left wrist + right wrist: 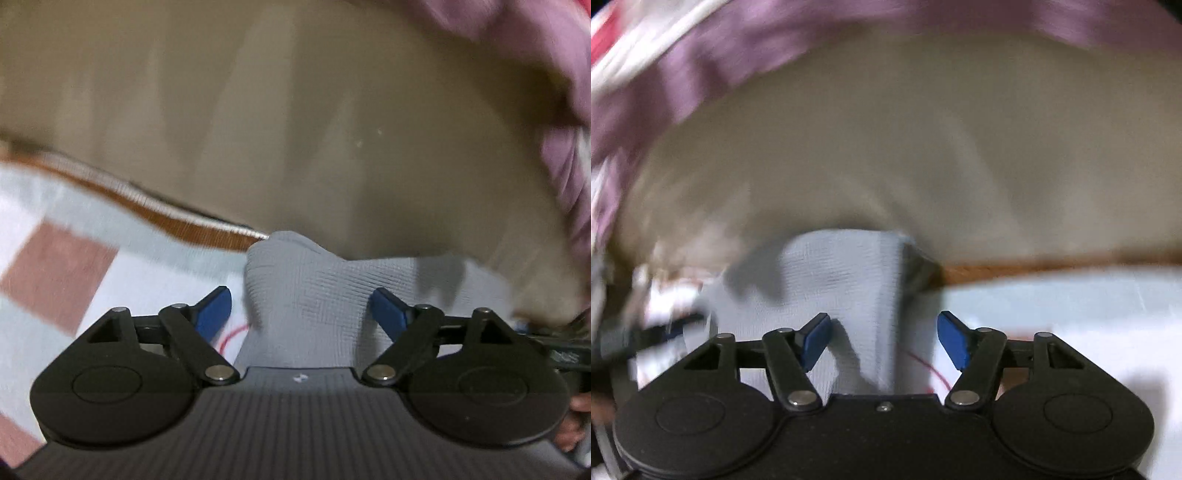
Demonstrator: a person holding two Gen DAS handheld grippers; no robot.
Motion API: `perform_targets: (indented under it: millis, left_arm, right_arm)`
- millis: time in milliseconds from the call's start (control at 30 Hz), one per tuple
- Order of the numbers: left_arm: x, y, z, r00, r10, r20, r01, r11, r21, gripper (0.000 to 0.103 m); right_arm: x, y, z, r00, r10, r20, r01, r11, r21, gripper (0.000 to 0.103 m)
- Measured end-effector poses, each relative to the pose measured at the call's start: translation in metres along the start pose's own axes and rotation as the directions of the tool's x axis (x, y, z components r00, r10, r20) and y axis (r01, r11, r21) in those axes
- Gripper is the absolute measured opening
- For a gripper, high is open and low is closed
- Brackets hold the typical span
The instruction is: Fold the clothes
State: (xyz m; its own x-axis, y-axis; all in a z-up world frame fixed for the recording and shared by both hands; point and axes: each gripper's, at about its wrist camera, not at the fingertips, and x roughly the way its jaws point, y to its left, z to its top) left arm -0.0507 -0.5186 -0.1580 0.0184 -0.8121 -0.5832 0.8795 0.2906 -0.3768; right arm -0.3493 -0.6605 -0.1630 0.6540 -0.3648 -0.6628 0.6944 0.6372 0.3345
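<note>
Both views are smeared with motion blur, so we keep to what stays legible.

In the left wrist view, our left gripper (301, 312) stands wide, its 2 blue pads (214, 308) well apart. A fold of grey waffle-textured garment (306, 291) rises between them and fills most of the gap. The right-hand pad sits just at the cloth's edge; the left-hand pad stands a little apart from it. We cannot tell for certain whether either pad touches the cloth, but nothing is pinched. The garment lies on a pale patterned cover (122, 258) with a reddish-brown square and a thin red curved line near the left pad. Behind it runs an orange-brown border (155, 212), and beyond that a broad beige surface (295, 129). Purple fabric (554, 74) crosses the upper right corner. At the lower right edge we see a bit of a hand (576, 424).

In the right wrist view, our right gripper (884, 339) is also spread wide. The same grey garment (846, 273) stands up as a folded ridge between the blue pads (816, 339), nearer the left-hand pad, with clear space between it and the right-hand pad. Neither pad presses on it. The pale cover (1052, 314) spreads to the right, the orange-brown border (1034, 269) runs behind, then the beige surface (923, 147), with purple fabric (738, 62) arching across the top. The left edge is too blurred to read.
</note>
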Motion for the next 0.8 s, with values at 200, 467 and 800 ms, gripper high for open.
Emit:
perform_targets:
  millis: [200,467,800]
  left_arm:
    - [-0.064,-0.028,-0.013,0.983,-0.119,0.139,0.102,0.987,0.121,0.005]
    - [-0.27,-0.031,-0.107,0.984,-0.177,0.011,0.167,0.946,0.279,0.043]
    - [-0.292,0.03,-0.178,0.989,-0.081,-0.124,0.059,0.984,-0.167,0.065]
  right_arm:
    - [-0.041,0.011,-0.011,0.981,0.135,0.136,-0.104,0.971,-0.214,0.012]
    - [-0.206,0.036,-0.129,0.954,0.289,0.074,-0.247,0.906,-0.343,0.056]
    - [-0.215,-0.009,-0.217,0.926,0.361,-0.111,-0.308,0.892,0.33,0.068]
